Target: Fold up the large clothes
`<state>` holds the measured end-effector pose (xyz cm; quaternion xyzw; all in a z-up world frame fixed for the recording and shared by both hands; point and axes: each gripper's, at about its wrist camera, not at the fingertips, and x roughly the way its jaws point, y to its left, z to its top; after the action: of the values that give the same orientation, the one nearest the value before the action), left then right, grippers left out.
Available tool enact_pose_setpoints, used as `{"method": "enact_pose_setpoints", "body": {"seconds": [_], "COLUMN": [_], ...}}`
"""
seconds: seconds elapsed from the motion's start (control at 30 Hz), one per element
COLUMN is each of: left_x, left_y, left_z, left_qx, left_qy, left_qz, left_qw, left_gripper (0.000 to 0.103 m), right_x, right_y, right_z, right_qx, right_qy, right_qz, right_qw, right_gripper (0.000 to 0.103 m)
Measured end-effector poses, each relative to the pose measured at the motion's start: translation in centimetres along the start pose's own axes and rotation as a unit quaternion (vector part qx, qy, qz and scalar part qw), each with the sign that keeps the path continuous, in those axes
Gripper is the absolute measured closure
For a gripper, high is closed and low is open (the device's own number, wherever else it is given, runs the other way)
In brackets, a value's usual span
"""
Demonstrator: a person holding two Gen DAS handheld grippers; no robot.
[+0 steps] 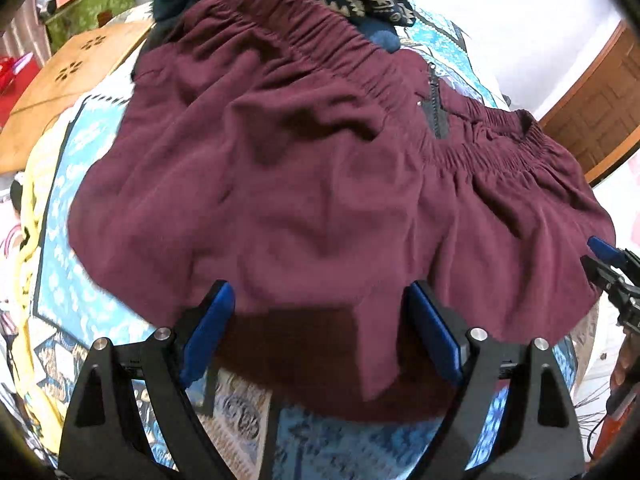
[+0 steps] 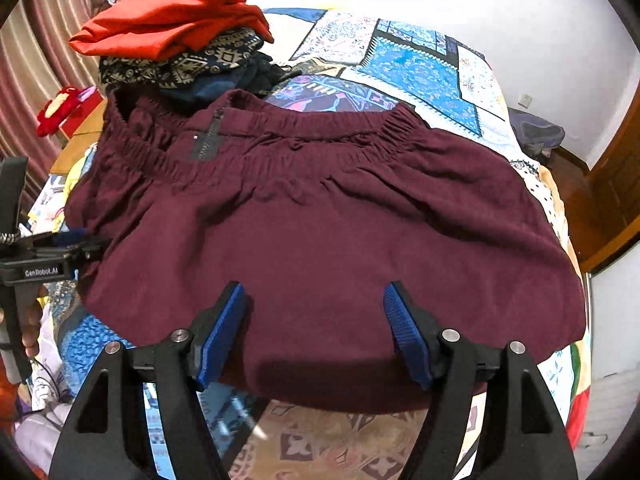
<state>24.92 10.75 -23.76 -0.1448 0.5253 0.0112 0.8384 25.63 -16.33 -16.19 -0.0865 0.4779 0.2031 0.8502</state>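
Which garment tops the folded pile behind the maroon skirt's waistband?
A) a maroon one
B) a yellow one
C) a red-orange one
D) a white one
C: in the right wrist view a red-orange garment lies on top of the pile, above a dark patterned piece, just beyond the maroon skirt.

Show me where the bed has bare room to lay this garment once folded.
Bare bedspread lies beyond the maroon garment's waistband, right of the stacked clothes. A narrow strip shows by the near hem. The far left corner is crowded by that stack.
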Motion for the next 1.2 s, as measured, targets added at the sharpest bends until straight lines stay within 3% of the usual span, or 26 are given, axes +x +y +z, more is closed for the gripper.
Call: {"method": "enact_pose_setpoints", "body": {"seconds": [0.23, 0.37, 0.5, 0.67, 0.73, 0.77, 0.87, 0.97, 1.07, 1.17, 1.2], "left_x": [-3.8, -6.0, -4.8, -0.3, 1.4, 2.0, 3.2, 3.8, 4.4, 4.4, 4.3], "left_y": [3.7, 7.6, 11.1, 12.8, 13.2, 13.3, 12.9, 12.3, 11.1, 10.0, 9.9], "left_z": [-2.0, -2.5, -2.5, -3.1, -2.9, -2.7, -1.3, 0.2, 1.4, 1.8, 1.8], "left_qx": [-0.034, -0.11, -0.195, -0.276, -0.298, -0.303, -0.285, -0.284, -0.285, -0.282, -0.283], "left_qy": [-0.031, -0.066, -0.054, -0.036, -0.033, -0.032, -0.062, -0.082, -0.095, -0.104, -0.104], "left_qz": [0.021, 0.003, -0.064, -0.167, -0.191, -0.19, -0.183, -0.18, -0.151, -0.106, -0.095], "left_qw": [0.9987, 0.9917, 0.9772, 0.9457, 0.9347, 0.9332, 0.9387, 0.9384, 0.9419, 0.948, 0.9487], "left_gripper": [0.015, 0.015, 0.015, 0.016, 0.017, 0.018, 0.02, 0.02, 0.021, 0.038, 0.05], "right_x": [-1.0, -1.2, -0.8, -0.2, 0.0, 0.0, 0.1, 0.2, 0.0, -0.5, -0.7], "right_y": [1.6, 2.5, 3.5, 3.9, 3.8, 3.7, 3.3, 3.0, 2.7, 2.5, 2.5], "right_z": [0.4, 0.8, 0.9, 0.9, 0.8, 0.7, 0.7, 0.8, 1.0, 1.3, 1.3], "right_qx": [-0.006, -0.006, -0.004, -0.005, -0.004, -0.002, 0.004, 0.006, 0.009, 0.012, 0.013], "right_qy": [-0.015, -0.023, -0.019, -0.009, -0.004, -0.002, 0.002, 0.005, 0.006, 0.0, -0.003], "right_qz": [0.014, 0.026, 0.038, 0.043, 0.041, 0.041, 0.041, 0.037, 0.031, 0.028, 0.027], "right_qw": [1.0, 0.999, 0.999, 0.999, 0.999, 0.999, 0.999, 0.999, 0.999, 1.0, 1.0], "right_gripper": [0.035, 0.034, 0.035, 0.035, 0.035, 0.035, 0.035, 0.035, 0.035, 0.035, 0.035]}}
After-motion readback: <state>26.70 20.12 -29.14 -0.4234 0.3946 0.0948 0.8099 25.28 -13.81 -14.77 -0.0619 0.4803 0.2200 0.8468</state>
